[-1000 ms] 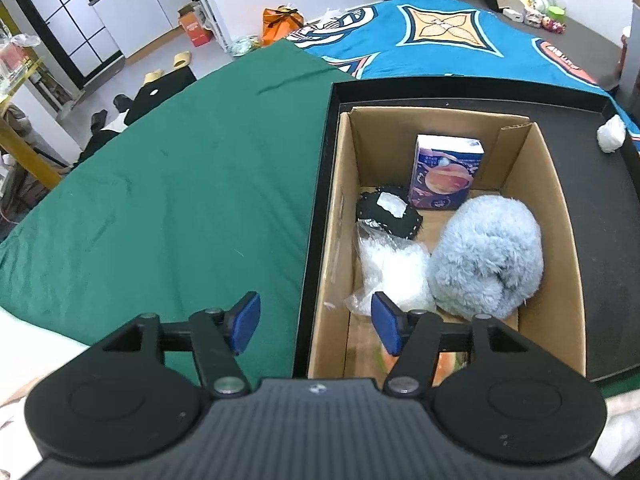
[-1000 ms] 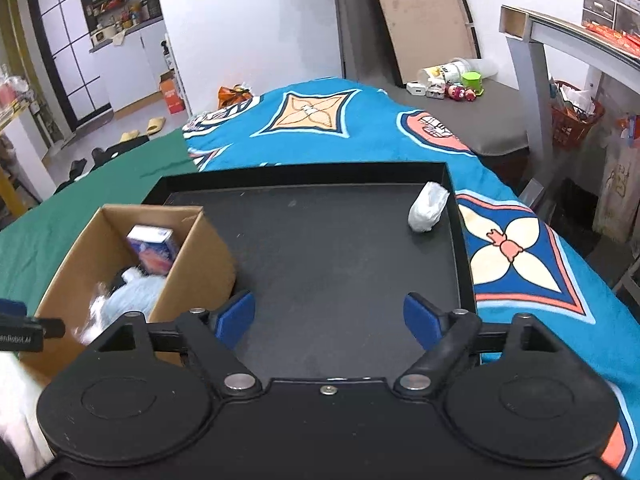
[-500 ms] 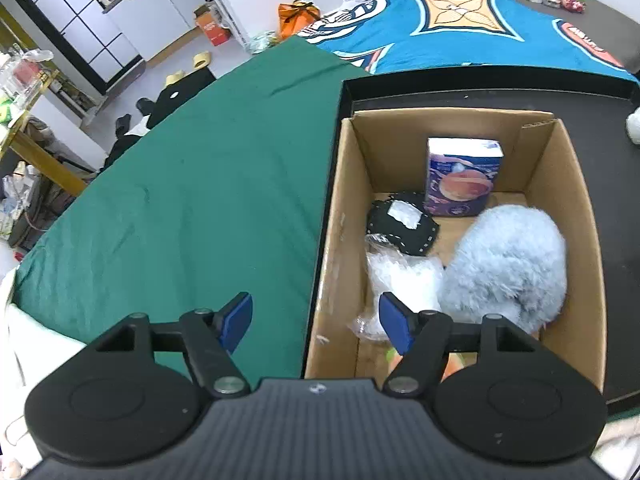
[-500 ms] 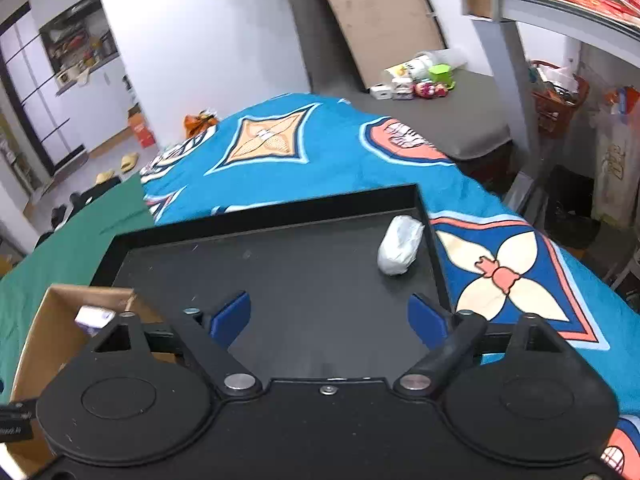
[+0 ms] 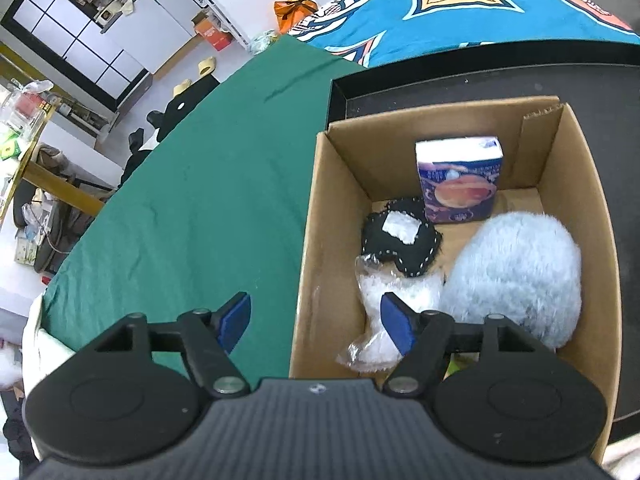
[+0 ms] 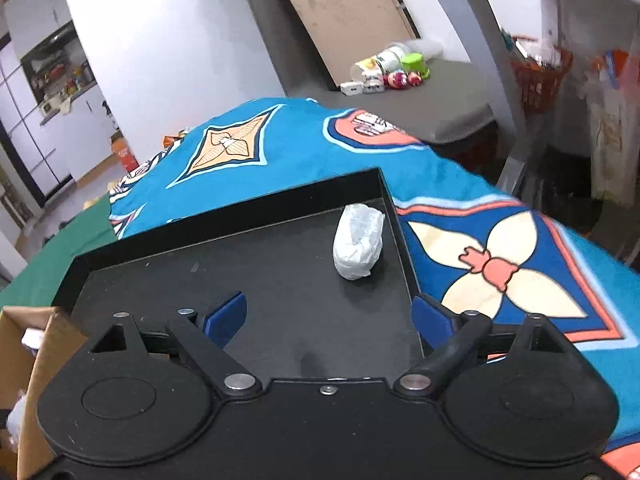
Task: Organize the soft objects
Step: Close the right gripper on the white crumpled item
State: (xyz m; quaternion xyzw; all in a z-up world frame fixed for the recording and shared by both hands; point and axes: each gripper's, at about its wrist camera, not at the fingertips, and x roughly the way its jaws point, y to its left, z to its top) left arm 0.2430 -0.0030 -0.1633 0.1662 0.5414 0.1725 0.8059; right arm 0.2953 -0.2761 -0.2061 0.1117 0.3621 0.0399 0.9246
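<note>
A cardboard box (image 5: 344, 184) stands in a black tray (image 5: 440, 80). It holds a fluffy grey-blue plush (image 5: 516, 272), a black stitched pouch (image 5: 400, 240), a clear bag of white stuffing (image 5: 384, 308) and a purple tissue pack (image 5: 460, 180). My left gripper (image 5: 316, 320) is open and empty above the box's near left wall. A white soft bundle (image 6: 358, 246) lies in the tray's (image 6: 240, 216) far right corner. My right gripper (image 6: 330, 318) is open and empty, a short way in front of the bundle.
The tray rests on a green cloth (image 5: 180, 200) and a blue patterned cloth (image 6: 500, 248). The cardboard box's corner (image 6: 28, 344) shows at the left of the right wrist view. A grey bench with small items (image 6: 400, 76) stands beyond.
My right gripper has moved forward and right toward the white bundle, which now looks larger. My left gripper has shifted slightly over the box's left wall. Both stay open.
</note>
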